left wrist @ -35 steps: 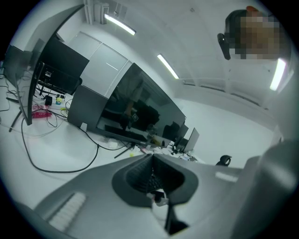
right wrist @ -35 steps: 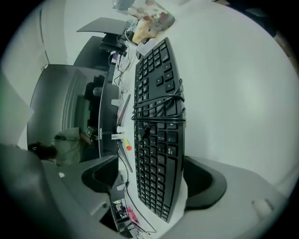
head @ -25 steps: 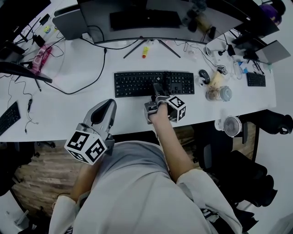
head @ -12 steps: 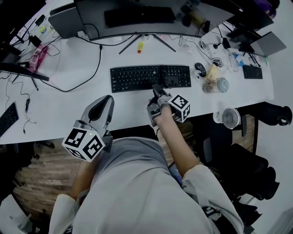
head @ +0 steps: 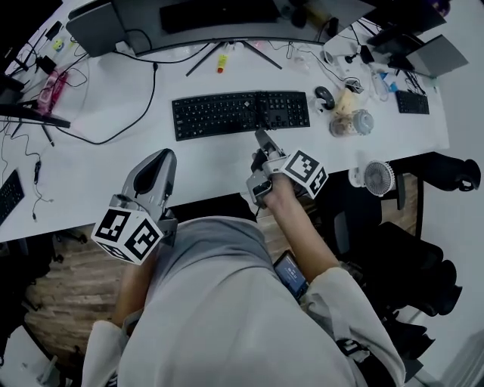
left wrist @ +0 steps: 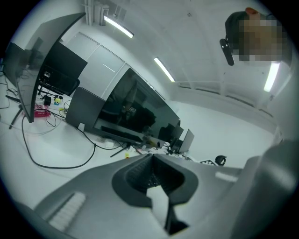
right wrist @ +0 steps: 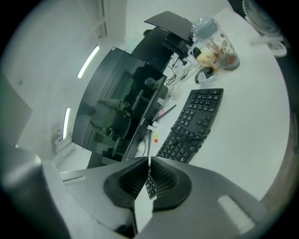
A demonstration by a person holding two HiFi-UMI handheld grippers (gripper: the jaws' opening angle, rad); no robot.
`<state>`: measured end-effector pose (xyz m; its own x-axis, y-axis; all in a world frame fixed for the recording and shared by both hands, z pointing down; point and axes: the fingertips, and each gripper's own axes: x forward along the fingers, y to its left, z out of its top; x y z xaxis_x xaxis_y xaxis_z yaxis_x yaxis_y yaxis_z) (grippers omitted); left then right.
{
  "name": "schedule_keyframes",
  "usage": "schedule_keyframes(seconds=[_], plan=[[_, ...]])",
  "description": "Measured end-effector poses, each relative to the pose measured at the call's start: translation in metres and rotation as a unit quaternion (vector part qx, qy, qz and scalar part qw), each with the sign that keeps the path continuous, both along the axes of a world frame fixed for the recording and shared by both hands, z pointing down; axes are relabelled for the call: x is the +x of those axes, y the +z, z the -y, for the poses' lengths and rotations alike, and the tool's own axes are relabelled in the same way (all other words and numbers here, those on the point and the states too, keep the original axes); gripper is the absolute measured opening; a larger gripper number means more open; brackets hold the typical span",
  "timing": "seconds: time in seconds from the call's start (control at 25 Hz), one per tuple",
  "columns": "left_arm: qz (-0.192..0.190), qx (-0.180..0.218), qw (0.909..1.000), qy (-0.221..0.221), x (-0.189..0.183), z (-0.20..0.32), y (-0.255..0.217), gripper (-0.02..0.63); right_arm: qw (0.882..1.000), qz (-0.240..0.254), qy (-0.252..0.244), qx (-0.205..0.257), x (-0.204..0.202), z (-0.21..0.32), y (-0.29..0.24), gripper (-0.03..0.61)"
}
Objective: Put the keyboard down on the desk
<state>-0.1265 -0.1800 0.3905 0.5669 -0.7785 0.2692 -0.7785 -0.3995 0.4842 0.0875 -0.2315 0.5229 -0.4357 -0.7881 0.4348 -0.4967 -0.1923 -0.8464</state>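
Observation:
The black keyboard (head: 240, 113) lies flat on the white desk (head: 204, 170) in front of the monitor; in the right gripper view the keyboard (right wrist: 191, 123) runs away from the jaws. My right gripper (head: 261, 137) hovers just on the near side of the keyboard, clear of it. The right gripper (right wrist: 149, 161) has just been closing and is now shut, with nothing between its pads. My left gripper (head: 164, 155) hangs over the desk's near edge, left of the keyboard. Its jaws meet at the tip in the left gripper view (left wrist: 152, 156), empty.
A wide monitor (head: 219, 15) stands behind the keyboard, with a black cable (head: 113, 136) looping left of it. A mouse (head: 324, 97), a clear jar (head: 355, 121) and a small fan (head: 378, 179) sit at the right. A second keyboard (head: 9, 195) lies far left.
The right gripper has lifted off the keyboard's near edge, drawn back toward the person and rolled, its jaws closing. The keyboard stays on the desk. The left gripper has barely moved.

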Motion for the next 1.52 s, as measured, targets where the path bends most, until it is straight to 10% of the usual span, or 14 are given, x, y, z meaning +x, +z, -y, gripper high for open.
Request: schedule_keyframes(seconds=[0.52,1.2,1.52], plan=[[0.007,0.007,1.0,0.002,-0.008,-0.001,-0.002,0.0,0.979,-0.152,-0.086,0.102,-0.009,-0.02,-0.049,-0.005],[0.053,-0.002,0.9985,0.013,-0.017,-0.006,0.025,0.0,0.903,-0.353,-0.171,0.174,-0.024,-0.064,-0.099,-0.005],[0.074,-0.013,0.9969,0.024,-0.012,-0.011,0.031,0.0,0.889,-0.382,-0.176,0.184,-0.019,-0.076,-0.106,-0.005]])
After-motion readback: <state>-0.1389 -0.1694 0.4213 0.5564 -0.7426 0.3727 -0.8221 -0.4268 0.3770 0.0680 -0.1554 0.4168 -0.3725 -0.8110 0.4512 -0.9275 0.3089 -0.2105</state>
